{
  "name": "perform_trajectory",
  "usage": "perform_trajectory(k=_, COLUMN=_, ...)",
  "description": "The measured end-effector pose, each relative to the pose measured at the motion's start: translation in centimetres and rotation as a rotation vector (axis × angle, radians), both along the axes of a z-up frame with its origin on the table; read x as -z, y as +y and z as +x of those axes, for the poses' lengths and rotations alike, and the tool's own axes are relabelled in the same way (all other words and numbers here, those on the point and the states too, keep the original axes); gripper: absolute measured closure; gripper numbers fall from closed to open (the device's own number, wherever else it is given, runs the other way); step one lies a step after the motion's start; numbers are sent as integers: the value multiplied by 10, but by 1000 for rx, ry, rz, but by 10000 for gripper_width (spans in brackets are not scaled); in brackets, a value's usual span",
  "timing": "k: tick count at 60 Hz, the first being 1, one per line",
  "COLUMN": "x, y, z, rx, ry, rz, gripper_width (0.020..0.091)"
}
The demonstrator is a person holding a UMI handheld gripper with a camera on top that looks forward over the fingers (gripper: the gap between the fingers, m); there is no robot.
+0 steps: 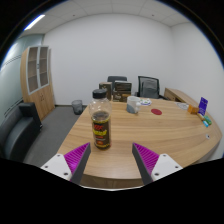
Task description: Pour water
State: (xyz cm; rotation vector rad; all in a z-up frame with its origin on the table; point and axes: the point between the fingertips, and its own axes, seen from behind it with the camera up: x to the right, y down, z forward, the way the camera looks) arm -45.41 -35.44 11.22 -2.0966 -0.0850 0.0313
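Gripper view of an office room. The gripper hangs over the near edge of a curved wooden table, its two fingers spread wide apart and holding nothing; a purple pad lines the inner face of each finger. A clear bottle with a dark cap and a printed label stands upright on the table just ahead of the fingers, nearer the left one and apart from both. Farther along the table lie a red disc and a cardboard box. Beyond the table stand a black office chair and, to the left, a wooden cabinet.
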Motion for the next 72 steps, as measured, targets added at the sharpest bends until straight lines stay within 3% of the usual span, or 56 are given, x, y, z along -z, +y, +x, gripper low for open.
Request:
perform_trajectory(k=10, x=2, y=70, z=-36, rx=54, ry=13, rz=76, gripper_width=249)
perform_trajectory(k=17, x=8, y=114, z=-39, rx=89, ry=-9, rz=127, gripper_width=296)
perform_trajectory(k=21, x=15, y=128, z=-38, rx=107, ry=-16, rz=136, gripper_width=383)
perform_trajectory(k=26, x=21, y=142, z=-39, rx=111, ry=-3, rz=147, gripper_width=568)
perform_trajectory(k=38, x=23, y=156, z=-42, rx=72, ry=-3, rz=177, gripper_width=721)
perform_trajectory(k=49, x=9, y=168, z=-54, rx=24, ry=13, rz=162, gripper_width=748)
perform_trajectory(k=64, x=-102, y=261, z=-77, rx=-7, ry=544, rz=233, gripper_width=749)
perform_trajectory(k=72, x=-150, y=325, z=-66, rx=43, ry=909, rz=247, gripper_width=750)
